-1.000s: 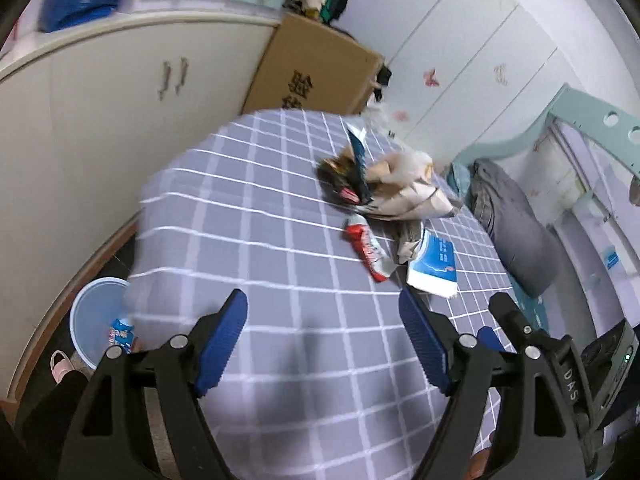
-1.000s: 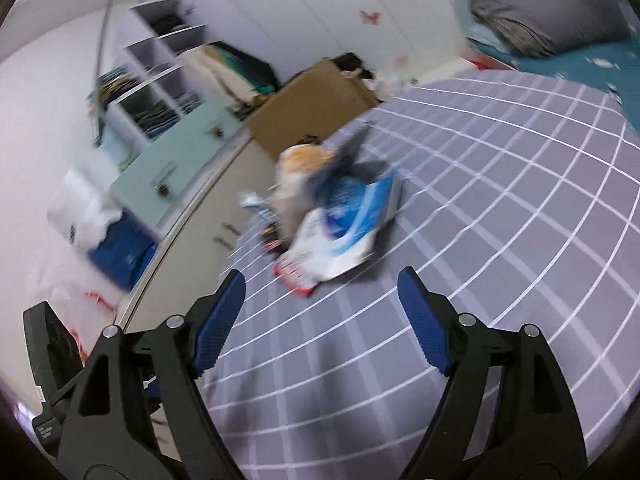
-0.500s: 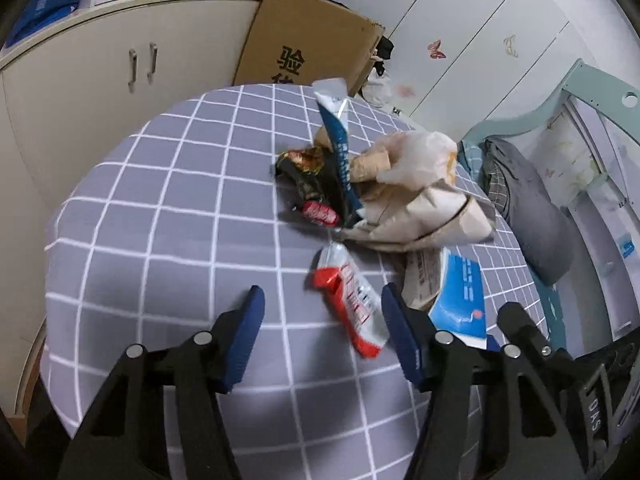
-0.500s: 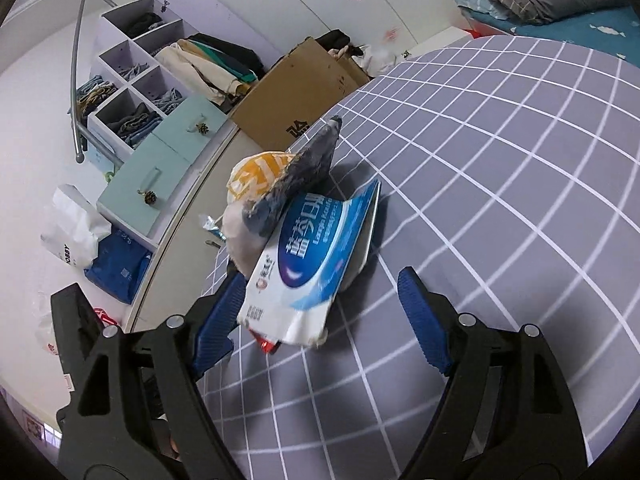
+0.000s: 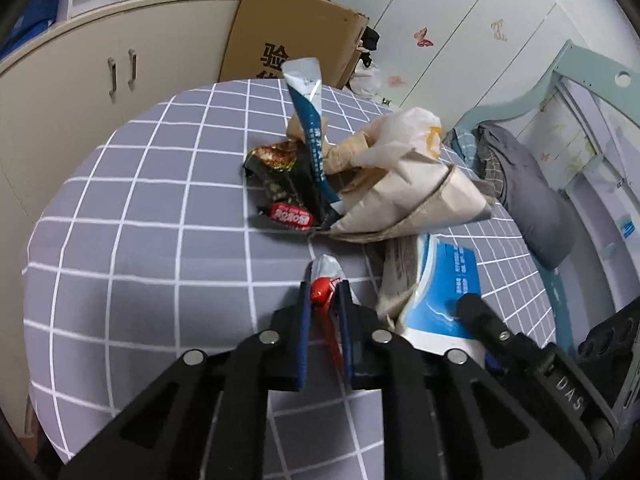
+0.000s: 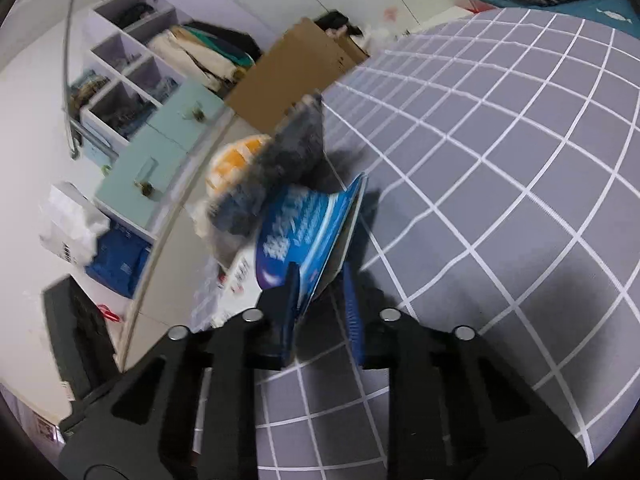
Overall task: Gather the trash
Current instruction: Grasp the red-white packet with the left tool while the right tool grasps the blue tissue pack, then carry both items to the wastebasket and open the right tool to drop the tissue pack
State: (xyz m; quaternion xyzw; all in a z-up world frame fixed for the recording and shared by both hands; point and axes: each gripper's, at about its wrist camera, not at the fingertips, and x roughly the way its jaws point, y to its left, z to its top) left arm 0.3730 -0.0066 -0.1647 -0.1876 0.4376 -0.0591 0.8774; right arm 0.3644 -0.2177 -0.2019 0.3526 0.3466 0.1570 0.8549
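A pile of trash lies on the grey checked tablecloth [image 5: 152,208]: a crumpled paper bag [image 5: 404,196], a black snack wrapper [image 5: 280,176], a blue-white sachet [image 5: 312,120] standing up and a blue tissue pack [image 5: 452,284]. My left gripper [image 5: 325,300] is shut on a red and silver wrapper [image 5: 326,284] at the near edge of the pile. My right gripper [image 6: 320,280] is shut on the blue tissue pack [image 6: 308,228], its edge between the fingers. The right gripper's body also shows in the left wrist view [image 5: 520,344].
A cardboard box [image 5: 292,44] stands beyond the table's far edge by cream cabinets [image 5: 100,76]. A bed with grey bedding [image 5: 524,184] lies to the right. Shelves and a teal drawer unit [image 6: 156,148] stand to the left in the right wrist view.
Both grippers moved forward to the pile and closed: the left onto the red and silver wrapper, the right onto the blue tissue pack. Both were open before.
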